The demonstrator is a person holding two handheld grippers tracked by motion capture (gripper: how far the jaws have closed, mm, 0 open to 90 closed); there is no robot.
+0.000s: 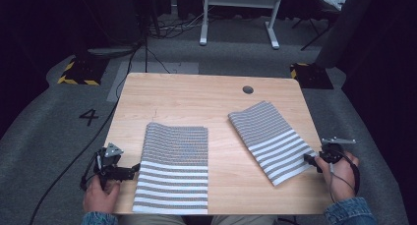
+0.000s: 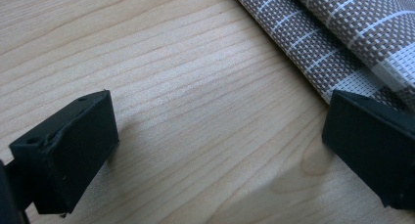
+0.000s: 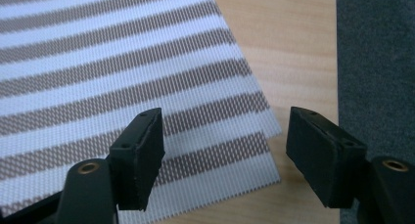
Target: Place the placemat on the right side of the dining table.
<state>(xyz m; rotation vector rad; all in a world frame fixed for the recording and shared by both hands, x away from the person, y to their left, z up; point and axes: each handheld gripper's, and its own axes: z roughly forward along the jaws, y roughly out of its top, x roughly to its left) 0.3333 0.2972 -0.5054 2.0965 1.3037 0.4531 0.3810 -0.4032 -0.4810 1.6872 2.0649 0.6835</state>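
Two folded striped mats are lying on the bench (image 1: 196,95), the larger one (image 1: 173,168) just inboard of the left tool (image 1: 134,172), the angled one (image 1: 273,140) just inboard of the right tool (image 1: 309,159). The right tool is sitting at that mat's near corner (image 3: 266,150) with its jaws apart and nothing between them, one jaw over the weave and the other past the edge. To do this well, it is probably worth sliding the lower jaw under both layers before closing, so the fold is not splitting. The left tool is resting beside its mat's edge (image 2: 313,62), jaws wide apart over bare wood.
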